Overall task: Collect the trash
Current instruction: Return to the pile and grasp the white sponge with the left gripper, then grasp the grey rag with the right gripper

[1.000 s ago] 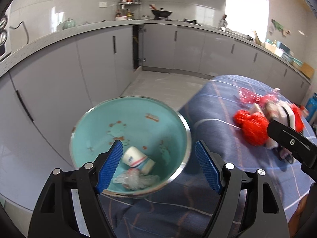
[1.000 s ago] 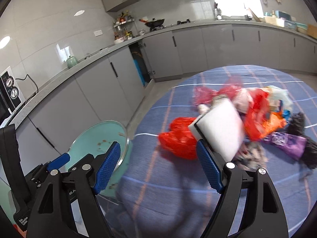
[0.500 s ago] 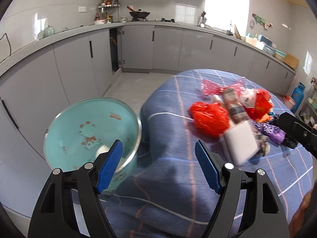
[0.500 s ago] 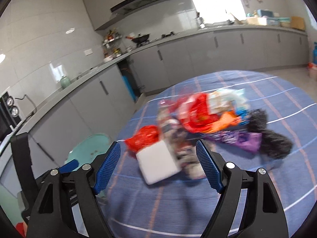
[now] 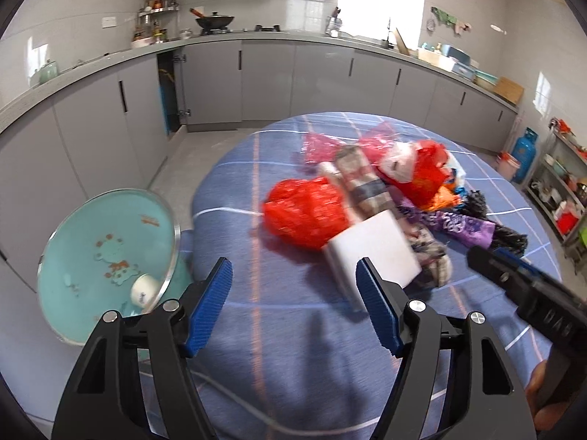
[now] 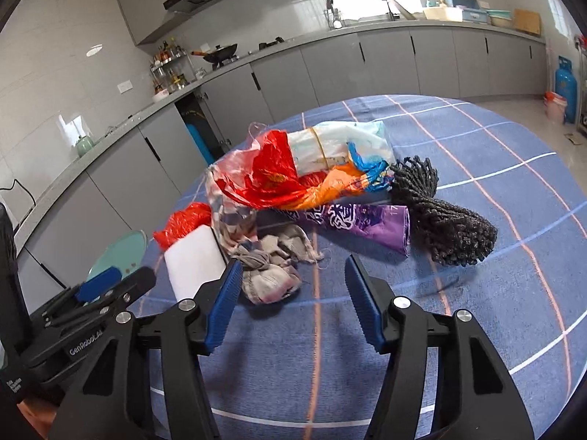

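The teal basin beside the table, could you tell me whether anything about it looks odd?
Yes. The teal basin sits tilted off the table's left edge, its mouth facing the camera rather than upward. A small white cup lies on its side against the lower rim. The trash pile is on the tablecloth, not in the basin.

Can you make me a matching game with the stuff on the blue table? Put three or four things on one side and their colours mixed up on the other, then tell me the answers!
Things:
1. crumpled plastic bag
2. foam block
3. knotted yarn bundle
4. flat printed wrapper

Colours:
A. purple
B. white
C. red
D. dark grey

Right pairs: 1-C, 2-B, 3-D, 4-A
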